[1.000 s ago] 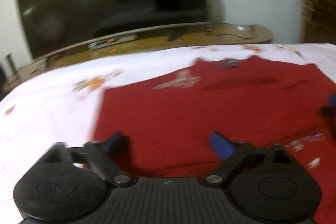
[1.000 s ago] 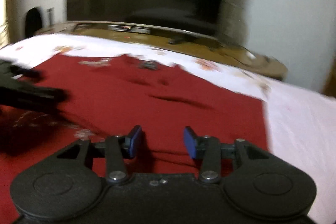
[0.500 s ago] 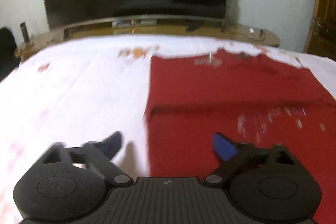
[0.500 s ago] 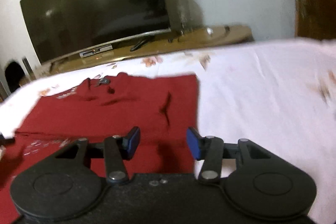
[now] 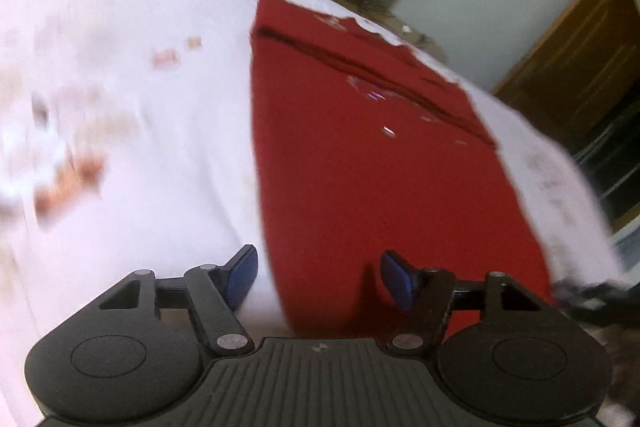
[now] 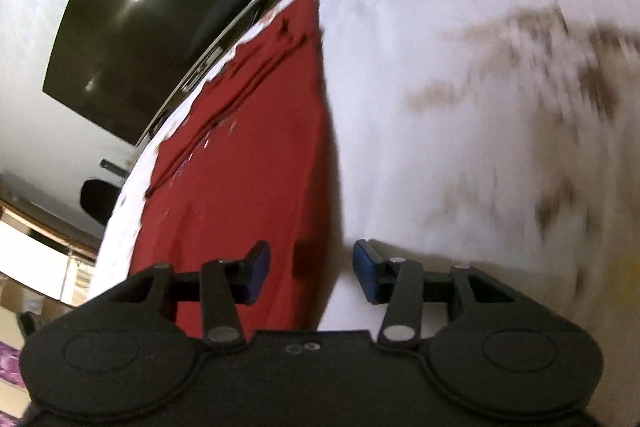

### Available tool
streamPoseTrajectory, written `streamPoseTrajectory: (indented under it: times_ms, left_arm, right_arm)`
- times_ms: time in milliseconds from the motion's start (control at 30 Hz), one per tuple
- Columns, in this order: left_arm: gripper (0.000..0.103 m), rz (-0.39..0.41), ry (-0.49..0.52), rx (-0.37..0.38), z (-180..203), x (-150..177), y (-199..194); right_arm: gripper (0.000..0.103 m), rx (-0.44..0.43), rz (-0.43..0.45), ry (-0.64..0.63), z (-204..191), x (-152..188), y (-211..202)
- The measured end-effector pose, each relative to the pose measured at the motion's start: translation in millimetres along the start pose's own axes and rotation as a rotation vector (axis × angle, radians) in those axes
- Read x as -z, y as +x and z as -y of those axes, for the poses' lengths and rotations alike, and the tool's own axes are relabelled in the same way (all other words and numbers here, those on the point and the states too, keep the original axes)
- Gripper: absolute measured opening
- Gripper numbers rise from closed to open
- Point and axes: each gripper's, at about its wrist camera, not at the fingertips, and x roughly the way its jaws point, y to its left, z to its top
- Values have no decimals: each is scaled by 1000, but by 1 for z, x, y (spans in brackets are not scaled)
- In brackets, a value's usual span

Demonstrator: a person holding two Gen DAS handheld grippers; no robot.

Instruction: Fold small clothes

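Spread over the white floral sheet (image 5: 132,131): a red garment (image 5: 360,163), lying flat with one fold line already crossing its far part, near the dark television (image 6: 160,39). Likely light, soft and limp (thin knit by the look, a judgement only), sure to sag and drape once lifted, neither slippery nor fragile. Best taken by pinching both layers at the near corners or along the side hems, one corner per claw, so the cloth carries over evenly rather than bunching.

Left gripper (image 5: 318,279): spread, nothing between the blue pads, straddling the garment's left edge near its bottom corner. Jaws just narrowed from a wider gape, with no cloth caught. Right gripper (image 6: 310,273): partly spread, pinching nothing, straddling the garment's right edge close to the near hem.

Against a second ago: both claws then over the middle of the red cloth, now apart at opposite side edges. Both views rolled hard (television tilted steeply in the right view, door frame leaning in the left). Garment itself seemingly unmoved. Dark blur at the left view's lower right: probably the other claw, not sure.
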Motion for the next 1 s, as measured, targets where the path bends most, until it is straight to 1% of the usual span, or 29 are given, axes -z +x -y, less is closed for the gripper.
streamPoseTrajectory:
  times_ms: [67, 133, 200, 267, 300, 333, 367, 400, 433, 467, 500, 533, 567, 633, 700, 767, 800, 867, 900, 933, 967, 1000]
  left_arm:
    - [67, -16, -73, 71, -1, 17, -2]
    - [67, -16, -138, 124, -5, 30, -5]
    - [67, -12, -204, 173, -10, 36, -3]
    - [67, -2, -238, 204, -15, 37, 2]
    - [60, 1, -249, 217, -17, 37, 4]
    - [36, -11, -258, 221, -19, 37, 7]
    - [23, -36, -260, 211, -18, 37, 14]
    - [6, -53, -256, 182, -19, 39, 22]
    - [6, -51, -259, 180, -21, 38, 29]
    - [6, -42, -266, 189, -21, 38, 29]
    - [4, -37, -251, 182, -19, 36, 27]
    - [4, -13, -216, 168, -15, 33, 21]
    - [4, 10, -204, 171, -15, 35, 11]
    - [3, 56, -201, 189, -15, 26, -3]
    - [3, 83, -186, 191, -19, 21, -15]
    - [3, 80, -170, 175, -22, 24, -18]
    - [3, 63, -165, 156, -27, 29, -15]
    - [3, 27, -156, 109, -33, 40, -1]
    - [4, 64, -175, 138, -38, 46, 1]
    - [4, 75, -218, 159, -46, 49, -1]
    - [4, 80, -241, 164, -49, 51, -2]
    - [4, 84, -231, 157, -46, 52, -1]
  right_arm:
    - [43, -21, -21, 24, -4, 13, -2]
    - [42, -61, -49, 53, -8, 28, -2]
    - [42, -85, -58, 64, -13, 38, 1]
    - [39, -113, -54, 101, -14, 40, 8]
    - [34, -124, -56, 114, -15, 39, 12]
    - [28, -131, -62, 117, -17, 38, 18]
    - [23, -125, -65, 111, -19, 37, 23]
    - [13, -116, -66, 105, -21, 35, 28]
    - [9, -110, -66, 107, -20, 35, 31]
    - [8, -102, -60, 103, -22, 34, 33]
    - [6, -89, -50, 87, -24, 34, 32]
    - [6, -71, -39, 59, -29, 34, 30]
    - [6, -60, -25, 28, -35, 32, 25]
    - [5, -83, 19, -17, -44, 30, 11]
    - [5, -98, 60, -56, -53, 26, -4]
    - [5, -116, 85, -88, -58, 24, -15]
    - [5, -116, 89, -106, -59, 24, -17]
    - [5, -71, 66, -121, -50, 30, -11]
    - [5, -35, 42, -121, -44, 34, -1]
    - [1, 18, -1, -117, -31, 40, 11]
    - [3, -8, 14, -79, -20, 45, 15]
    - [3, -40, 26, -20, -12, 45, 13]
